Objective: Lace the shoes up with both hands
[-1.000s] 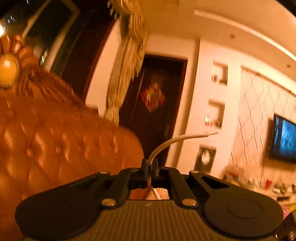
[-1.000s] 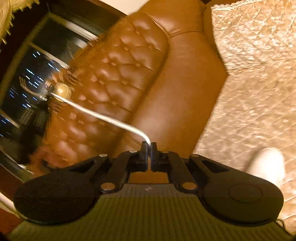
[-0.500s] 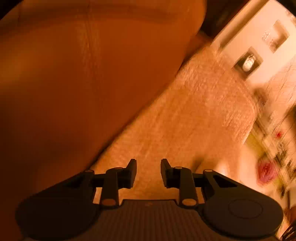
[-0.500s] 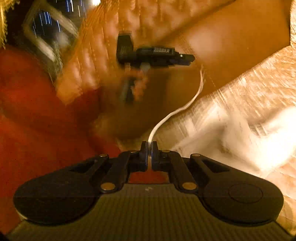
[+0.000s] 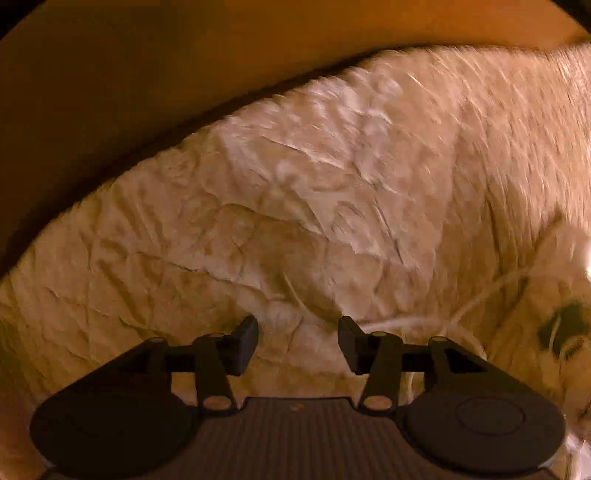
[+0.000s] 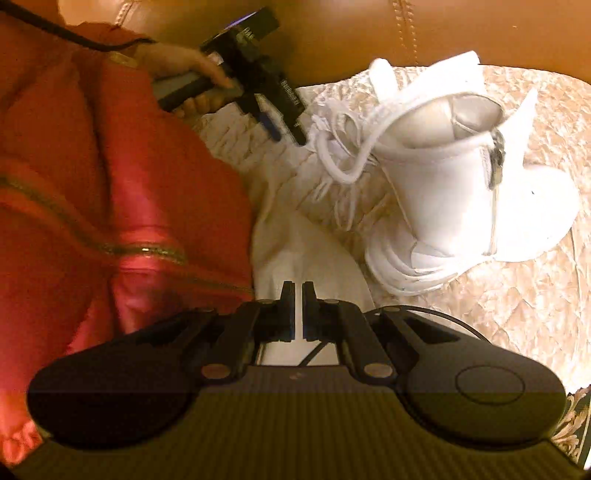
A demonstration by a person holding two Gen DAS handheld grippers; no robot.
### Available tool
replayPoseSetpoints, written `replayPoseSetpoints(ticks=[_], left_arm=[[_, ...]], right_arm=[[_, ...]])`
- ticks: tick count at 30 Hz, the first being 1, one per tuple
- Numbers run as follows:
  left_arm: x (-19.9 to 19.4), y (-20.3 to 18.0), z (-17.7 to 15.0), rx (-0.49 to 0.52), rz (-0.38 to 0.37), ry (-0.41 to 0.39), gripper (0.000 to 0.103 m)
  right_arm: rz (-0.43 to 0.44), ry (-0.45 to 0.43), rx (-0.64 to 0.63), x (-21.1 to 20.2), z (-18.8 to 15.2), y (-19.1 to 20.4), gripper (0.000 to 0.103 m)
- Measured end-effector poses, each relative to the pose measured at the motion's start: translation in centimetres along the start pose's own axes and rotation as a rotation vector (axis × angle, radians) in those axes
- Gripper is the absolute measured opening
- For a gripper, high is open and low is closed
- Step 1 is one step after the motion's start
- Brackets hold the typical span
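A white high-top shoe (image 6: 454,177) stands on the cream quilted sofa cover (image 6: 517,295), its loose white laces (image 6: 343,147) spilling toward the left. In the right wrist view my left gripper (image 6: 288,133) hovers just left of those laces, held by a hand (image 6: 184,62). In its own view the left gripper (image 5: 297,328) points down at the cover, jaws opening, nothing between them. A lace (image 5: 480,295) loops past its right finger. My right gripper (image 6: 298,291) is shut over pale cloth, and no lace shows between its jaws.
A red garment (image 6: 110,184) of the person fills the left of the right wrist view, with white cloth (image 6: 306,251) beside it. The brown leather sofa back (image 6: 480,29) rises behind the shoe. A black cable (image 6: 436,314) runs near the right gripper.
The left gripper let go of the lace end, opened, and swung down from the room to the sofa cover. The right gripper swung down over the shoe; its pinched lace no longer shows.
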State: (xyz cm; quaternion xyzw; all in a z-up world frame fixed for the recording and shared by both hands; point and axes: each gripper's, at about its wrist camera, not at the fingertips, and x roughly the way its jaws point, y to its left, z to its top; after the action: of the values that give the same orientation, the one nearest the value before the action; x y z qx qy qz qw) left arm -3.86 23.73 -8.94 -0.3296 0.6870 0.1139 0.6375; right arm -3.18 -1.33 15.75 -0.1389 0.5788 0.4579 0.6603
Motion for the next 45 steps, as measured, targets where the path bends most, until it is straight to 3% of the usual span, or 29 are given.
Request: replayPoseSetpoints(ticks=[3,5,6,7,10,15,21,25,28,31,33,35,39,42,45], left_arm=[[-0.1,-0.3,0.1,-0.026,0.001,-0.041,0.059],[-0.6,-0.8,-0.2,0.019,0.014,-0.082,0.051],[-0.8,-0.9,-0.3,0.047,0.019,-0.104,0.033],[-1.2,-0.9,-0.4,0.081,0.017,-0.134,0.000],[-3.0,-2.4,-0.1,0.251,0.024,-0.272,0.002],[-10.1,-6.6,1.3,0.428,-0.085,-0.617,0.002],[-21.9,-9.4,3.1,0.462,-0.249,-0.981,0.002],[-27.5,-9.6,3.1,0.492,-0.318,-1.131,0.002],[-29.0,-10.7,3.0,0.603,-0.366,-1.137,0.002],[-27.5,-12.8,2.3,0.724,-0.389,-1.078,0.002],[-25.6,-13.9,1.7,0.749,-0.401,-1.035,0.002],[-24.0,-14.5,1.5,0.760,-0.421,-0.992,0.002],[-21.4,-15.8,2.1,0.761,-0.451,-0.917,0.002],[-20.2,-16.6,2.9,0.767,-0.461,-0.896,0.002],[-19.0,-17.5,3.4,0.774,-0.466,-0.883,0.002]], right_arm=[[-0.005,-0.028,0.027,0.0,-0.4,-0.4,0.007],[-0.015,-0.047,0.044,-0.1,-0.5,-0.3,0.007],[-0.020,-0.057,0.048,-0.1,-0.3,-0.2,0.007],[-0.026,-0.068,0.053,-0.1,-0.2,-0.2,0.007],[-0.032,-0.110,0.077,-0.3,-0.2,-0.7,0.013],[-0.046,-0.226,0.161,-1.7,-0.3,-2.1,0.024],[-0.009,-0.306,0.234,-1.0,0.4,-2.5,0.028],[0.014,-0.333,0.286,0.3,1.1,-2.6,0.029],[0.040,-0.341,0.299,0.3,1.1,-2.7,0.029],[0.052,-0.348,0.292,-0.4,0.8,-2.8,0.029],[0.075,-0.389,0.322,-1.3,0.2,-3.3,0.029],[0.147,-0.447,0.389,-1.7,-0.8,-4.2,0.029],[0.385,-0.573,0.569,-2.8,-3.7,-6.5,0.029],[0.504,-0.647,0.720,-2.6,-5.6,-8.1,0.045],[0.517,-0.681,0.828,-2.3,-6.7,-9.1,0.045]])
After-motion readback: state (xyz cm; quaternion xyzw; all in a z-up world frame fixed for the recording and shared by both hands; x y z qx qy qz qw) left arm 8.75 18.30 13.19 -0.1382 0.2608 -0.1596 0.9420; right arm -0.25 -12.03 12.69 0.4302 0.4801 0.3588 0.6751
